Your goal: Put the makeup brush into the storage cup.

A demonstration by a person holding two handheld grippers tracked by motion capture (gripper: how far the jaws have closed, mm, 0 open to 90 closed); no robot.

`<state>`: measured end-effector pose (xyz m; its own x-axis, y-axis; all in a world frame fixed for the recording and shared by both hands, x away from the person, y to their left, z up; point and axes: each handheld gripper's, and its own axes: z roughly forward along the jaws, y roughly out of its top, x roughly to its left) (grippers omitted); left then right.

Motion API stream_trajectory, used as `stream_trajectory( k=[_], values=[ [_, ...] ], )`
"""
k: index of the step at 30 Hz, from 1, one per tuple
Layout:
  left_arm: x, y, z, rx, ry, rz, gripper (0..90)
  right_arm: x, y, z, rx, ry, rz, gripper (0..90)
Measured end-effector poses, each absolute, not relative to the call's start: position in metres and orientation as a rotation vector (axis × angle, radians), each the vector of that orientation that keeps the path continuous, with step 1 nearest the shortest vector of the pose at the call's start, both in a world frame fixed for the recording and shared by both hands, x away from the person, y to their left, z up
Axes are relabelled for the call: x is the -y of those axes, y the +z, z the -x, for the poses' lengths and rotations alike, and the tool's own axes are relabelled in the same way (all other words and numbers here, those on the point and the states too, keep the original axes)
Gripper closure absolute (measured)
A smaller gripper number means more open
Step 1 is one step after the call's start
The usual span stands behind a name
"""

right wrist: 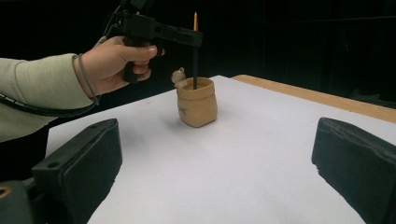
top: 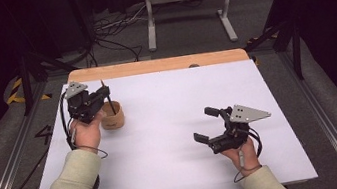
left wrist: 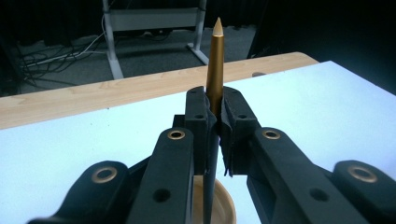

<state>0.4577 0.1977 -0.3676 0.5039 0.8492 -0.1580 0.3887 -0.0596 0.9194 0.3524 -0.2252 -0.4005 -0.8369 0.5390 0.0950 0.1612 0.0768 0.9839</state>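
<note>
The left gripper [top: 98, 96] pinched a pen [left wrist: 215, 70] tight between its jaws and held it straight up, with the bottom end down inside the little tan pot [top: 112, 115] on the white table [top: 171, 124]. The right gripper [top: 209, 124] sat well apart near the front of the table, its jaws spread wide with nothing in them. The pot looked small and light, so I think it could tip over if the pen pushed on its side or rim. The pen might also lean and fall out if it was let go too high. The left gripper view showed the pen's gold pointed top up close. The right gripper view showed the pot [right wrist: 196, 101] from the side, with a small knob on its rim.
</note>
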Motion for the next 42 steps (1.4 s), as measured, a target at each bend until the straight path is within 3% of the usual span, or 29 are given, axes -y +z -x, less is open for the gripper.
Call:
stream_trajectory(
  k=[11, 12, 14, 22, 34, 42],
  values=[
    [-0.199, -0.374, -0.457, -1.065, 0.505, -1.654, 78.9, 0.225, -0.401, -0.353, -2.067, 1.822, -0.700, 1.9],
    [-0.200, -0.373, -0.457, -1.066, 0.506, -1.644, 70.2, 0.225, -0.401, -0.353, -2.070, 1.818, -0.698, 1.9],
    [-0.201, -0.373, -0.456, -1.060, 0.506, -1.637, 62.5, 0.225, -0.401, -0.353, -2.071, 1.812, -0.696, 1.8],
    [-0.208, -0.368, -0.450, -1.058, 0.551, -1.601, 40.8, 0.226, -0.401, -0.357, -2.060, 1.805, -0.705, 1.1],
    [-0.226, -0.359, -0.428, -0.991, 0.527, -1.557, 16.5, 0.236, -0.396, -0.362, -2.058, 1.726, -0.696, 0.0],
    [-0.236, -0.355, -0.405, -0.917, 0.495, -1.553, 10.5, 0.253, -0.390, -0.364, -2.036, 1.677, -0.710, 0.0]
  ],
)
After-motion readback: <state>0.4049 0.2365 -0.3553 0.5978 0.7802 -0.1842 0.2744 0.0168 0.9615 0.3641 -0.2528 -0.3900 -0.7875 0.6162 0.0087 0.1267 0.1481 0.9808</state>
